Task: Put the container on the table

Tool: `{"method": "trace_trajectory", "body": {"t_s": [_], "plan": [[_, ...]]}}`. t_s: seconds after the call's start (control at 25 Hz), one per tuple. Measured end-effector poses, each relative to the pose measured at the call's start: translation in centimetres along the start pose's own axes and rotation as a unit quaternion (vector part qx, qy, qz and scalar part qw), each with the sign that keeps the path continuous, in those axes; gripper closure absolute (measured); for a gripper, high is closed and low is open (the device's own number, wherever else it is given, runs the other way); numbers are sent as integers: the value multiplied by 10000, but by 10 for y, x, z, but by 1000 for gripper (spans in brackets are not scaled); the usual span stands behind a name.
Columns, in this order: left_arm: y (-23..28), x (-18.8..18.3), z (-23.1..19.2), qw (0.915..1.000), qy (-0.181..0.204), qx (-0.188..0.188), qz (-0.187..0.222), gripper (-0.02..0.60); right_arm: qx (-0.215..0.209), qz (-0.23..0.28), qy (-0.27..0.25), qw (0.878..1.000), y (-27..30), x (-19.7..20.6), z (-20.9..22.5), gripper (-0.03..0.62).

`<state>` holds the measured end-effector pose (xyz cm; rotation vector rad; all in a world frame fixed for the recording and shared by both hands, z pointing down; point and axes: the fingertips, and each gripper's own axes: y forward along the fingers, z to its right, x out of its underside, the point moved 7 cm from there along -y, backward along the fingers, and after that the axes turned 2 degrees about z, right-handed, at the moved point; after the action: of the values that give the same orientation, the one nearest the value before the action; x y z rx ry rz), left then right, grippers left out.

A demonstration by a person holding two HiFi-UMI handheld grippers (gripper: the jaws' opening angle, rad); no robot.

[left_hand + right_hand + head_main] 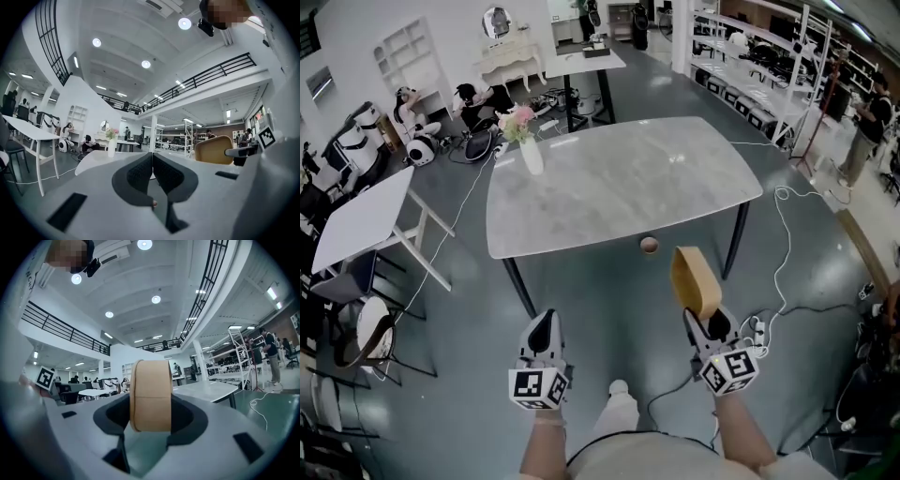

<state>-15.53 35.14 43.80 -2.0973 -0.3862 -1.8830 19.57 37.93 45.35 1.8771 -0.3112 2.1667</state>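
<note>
Carry step: container held in the air, short of the table, not yet set down.
Grey marble table (619,187) lies ahead. The tan container (694,279) is over the floor just before the table's near edge, clamped edge-on in the right gripper (709,330). Left gripper (546,336) has its jaws together and holds nothing. Next move, likely: reach forward over the tabletop, stay clear of the small round object (649,246) at the edge, lower, release.

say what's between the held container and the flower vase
In the head view, a small round object at the near edge of the table, then bare tabletop.
</note>
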Motion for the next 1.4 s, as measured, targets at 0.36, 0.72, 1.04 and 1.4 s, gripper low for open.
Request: {"method": "trace_trajectory", "body": {"t_s": [0.36, 0.72, 1.04, 1.4], "plan": [[91, 2, -59, 9996, -36, 268, -82, 577, 241, 55, 155, 9996, 91, -5, 14, 373], [142, 14, -97, 9991, -184, 352, -130, 577, 293, -43, 177, 9994, 150, -1, 19, 373], [160, 17, -114, 9993, -228, 195, -228, 577, 191, -143, 236, 9994, 185, -5, 28, 373], [168, 16, -127, 9993, -231, -85, -265, 577, -44, -40, 373, 9993, 227, -9, 41, 373]]}}
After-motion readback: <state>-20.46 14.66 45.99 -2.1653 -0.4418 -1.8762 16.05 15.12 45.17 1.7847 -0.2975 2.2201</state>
